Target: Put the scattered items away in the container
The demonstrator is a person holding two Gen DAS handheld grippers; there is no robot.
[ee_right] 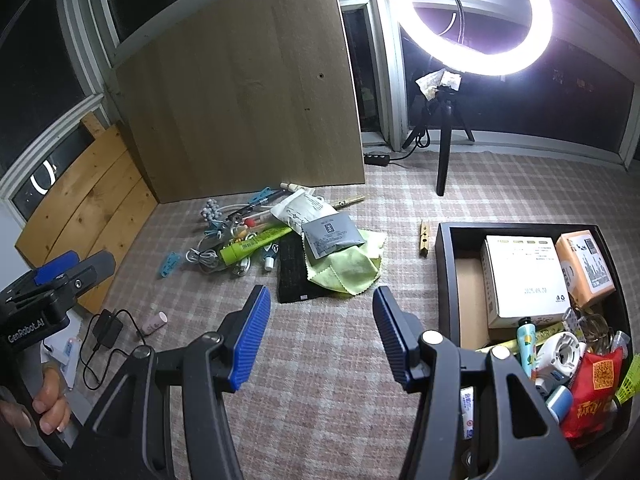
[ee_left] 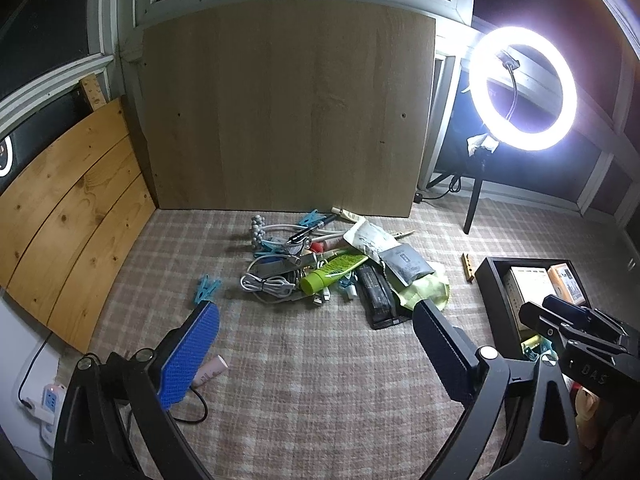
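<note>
A pile of scattered items lies on the checked cloth: a green tube (ee_left: 334, 271) (ee_right: 256, 245), a white cable (ee_left: 266, 283), a grey sachet (ee_left: 406, 266) (ee_right: 332, 236), a yellow-green cloth (ee_right: 346, 266) and a black pouch (ee_left: 378, 294) (ee_right: 294, 274). The black container (ee_right: 446, 276) (ee_left: 490, 280) at the right holds boxes and packets. My left gripper (ee_left: 316, 344) is open and empty, short of the pile. My right gripper (ee_right: 320, 334) is open and empty, between the pile and the container.
A blue clothes peg (ee_left: 206, 289) and a pink tube (ee_left: 210, 370) (ee_right: 154, 323) lie left of the pile. A wooden peg (ee_right: 425, 237) lies by the container. A ring light on a tripod (ee_right: 446, 136) stands at the back right. Wooden boards (ee_left: 280, 112) lean behind.
</note>
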